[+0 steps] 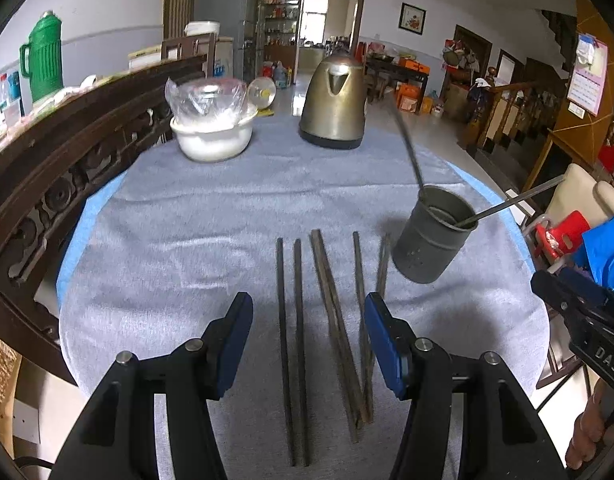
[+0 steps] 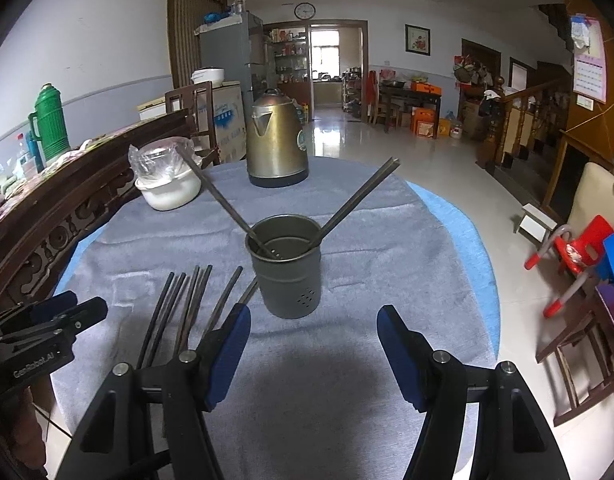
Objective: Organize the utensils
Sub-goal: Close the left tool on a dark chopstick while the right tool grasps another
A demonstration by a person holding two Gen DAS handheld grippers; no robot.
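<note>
With both tongs empty, sorting chopsticks into the holder looks partly done

Left gripper (image 1: 309,344) jaws apart, nothing clamped, hovering over the loose chopsticks (image 1: 299,340) lying in rough parallel on the grey cloth (image 1: 187,240) toward the table's near edge, probably lined up for the next pick; right gripper (image 2: 313,344) also apart and empty, pointed at the metal holder (image 2: 287,268), which stands mid-table just right of the row, near enough for short transfers. Two chopsticks (image 2: 355,200) already lean crossed inside it. Kettle (image 2: 277,144) and covered white bowl (image 2: 169,188) sit at the far edge, clear of the work
</note>
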